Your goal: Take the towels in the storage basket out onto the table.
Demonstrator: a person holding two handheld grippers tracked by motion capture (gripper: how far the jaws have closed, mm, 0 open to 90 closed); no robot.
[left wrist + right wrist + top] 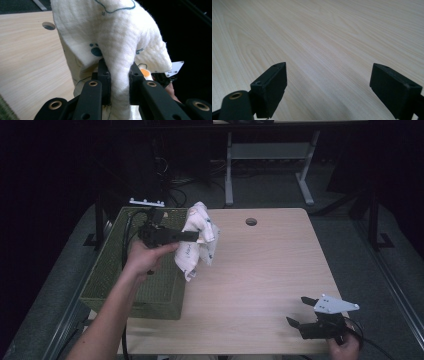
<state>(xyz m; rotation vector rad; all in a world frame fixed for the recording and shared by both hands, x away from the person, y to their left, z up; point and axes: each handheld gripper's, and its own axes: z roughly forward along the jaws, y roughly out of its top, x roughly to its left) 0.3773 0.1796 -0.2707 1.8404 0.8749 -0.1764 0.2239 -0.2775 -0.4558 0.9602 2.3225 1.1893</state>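
A white cloth (pixel 197 240) with blue and orange prints hangs bunched in the air over the table's left part, beside the green basket (pixel 130 290). My left gripper (pixel 196 237) is shut on the cloth, its black jaws pinching a thick fold (pixel 120 82). The rest of the cloth (pixel 110 32) drapes over and in front of those jaws. At the table's near right corner my right gripper (pixel 299 311) rests low in a hand, open. Its two pads (pixel 274 86) stand wide apart over bare wood with nothing between them.
The light wooden table (pixel 260 270) has a round cable hole (pixel 251 222) near its far edge. The green woven basket stands along the table's left side. Dark floor, cables and a grey desk frame (pixel 270 165) lie beyond the table.
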